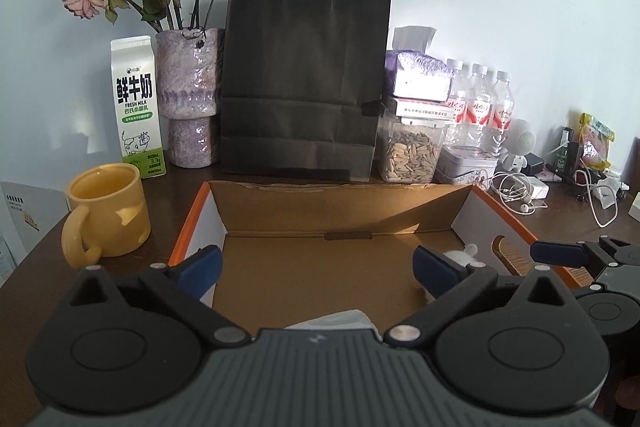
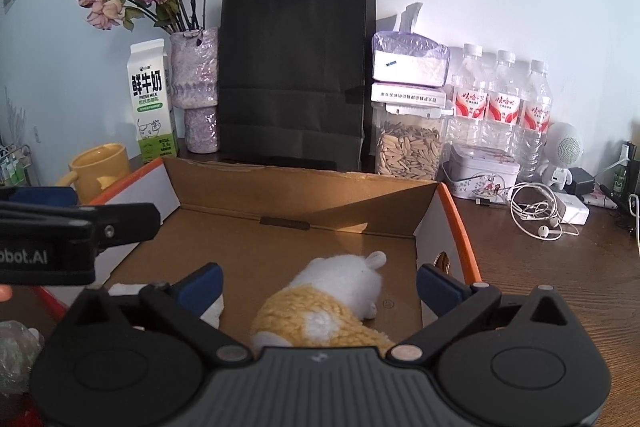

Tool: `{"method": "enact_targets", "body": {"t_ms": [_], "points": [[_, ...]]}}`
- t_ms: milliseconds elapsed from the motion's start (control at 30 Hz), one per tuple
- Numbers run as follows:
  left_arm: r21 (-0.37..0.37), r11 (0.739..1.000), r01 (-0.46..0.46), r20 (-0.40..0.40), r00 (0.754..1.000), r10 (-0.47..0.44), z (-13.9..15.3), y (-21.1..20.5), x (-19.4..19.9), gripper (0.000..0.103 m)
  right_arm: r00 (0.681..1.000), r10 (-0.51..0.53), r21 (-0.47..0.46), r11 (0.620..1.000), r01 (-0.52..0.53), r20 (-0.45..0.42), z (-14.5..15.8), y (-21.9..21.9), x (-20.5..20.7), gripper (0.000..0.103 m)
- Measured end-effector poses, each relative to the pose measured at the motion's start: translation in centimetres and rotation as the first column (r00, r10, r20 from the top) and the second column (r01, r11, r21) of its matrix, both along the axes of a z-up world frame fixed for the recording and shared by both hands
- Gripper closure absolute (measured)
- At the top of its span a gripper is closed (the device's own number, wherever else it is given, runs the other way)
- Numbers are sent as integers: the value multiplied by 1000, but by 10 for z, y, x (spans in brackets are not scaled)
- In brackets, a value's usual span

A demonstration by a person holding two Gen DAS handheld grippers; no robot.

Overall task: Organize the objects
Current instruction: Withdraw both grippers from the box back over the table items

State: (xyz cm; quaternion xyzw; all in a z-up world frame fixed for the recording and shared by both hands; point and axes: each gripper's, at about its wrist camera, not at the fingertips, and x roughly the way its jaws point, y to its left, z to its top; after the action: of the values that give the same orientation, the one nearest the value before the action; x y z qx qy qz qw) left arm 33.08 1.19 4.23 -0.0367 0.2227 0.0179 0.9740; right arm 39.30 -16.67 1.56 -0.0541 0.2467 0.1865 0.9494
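An open cardboard box [image 1: 320, 205] with orange-edged white side walls stands on the dark wooden table; it also shows in the right wrist view [image 2: 304, 201]. A white and yellow plush toy [image 2: 328, 301] lies on the box floor, between the open fingers of my right gripper [image 2: 320, 281]. A little of the plush [image 1: 464, 257] shows behind the right finger of my left gripper [image 1: 318, 265], which is open and empty above the box. A white cloth-like thing [image 1: 340, 319] lies at the box's near edge.
A yellow mug [image 1: 108, 209], milk carton [image 1: 138, 107], vase of dried roses [image 1: 192, 95], black paper bag [image 1: 304, 75], seed jar [image 1: 412, 151], water bottles [image 1: 480, 107], tin [image 1: 468, 165] and tangled earphones [image 1: 516, 193] line the table behind the box.
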Motion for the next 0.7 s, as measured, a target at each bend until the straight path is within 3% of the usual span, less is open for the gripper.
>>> {"method": "enact_targets", "body": {"t_ms": [333, 700], "points": [[-27, 999, 23, 56, 998, -21, 17, -2, -43, 0, 999, 10, -5, 1000, -10, 48, 20, -10, -33, 0], [-26, 999, 43, 82, 996, -40, 28, -5, -108, 0, 996, 39, -10, 999, -38, 82, 34, -31, -108, 0]]}}
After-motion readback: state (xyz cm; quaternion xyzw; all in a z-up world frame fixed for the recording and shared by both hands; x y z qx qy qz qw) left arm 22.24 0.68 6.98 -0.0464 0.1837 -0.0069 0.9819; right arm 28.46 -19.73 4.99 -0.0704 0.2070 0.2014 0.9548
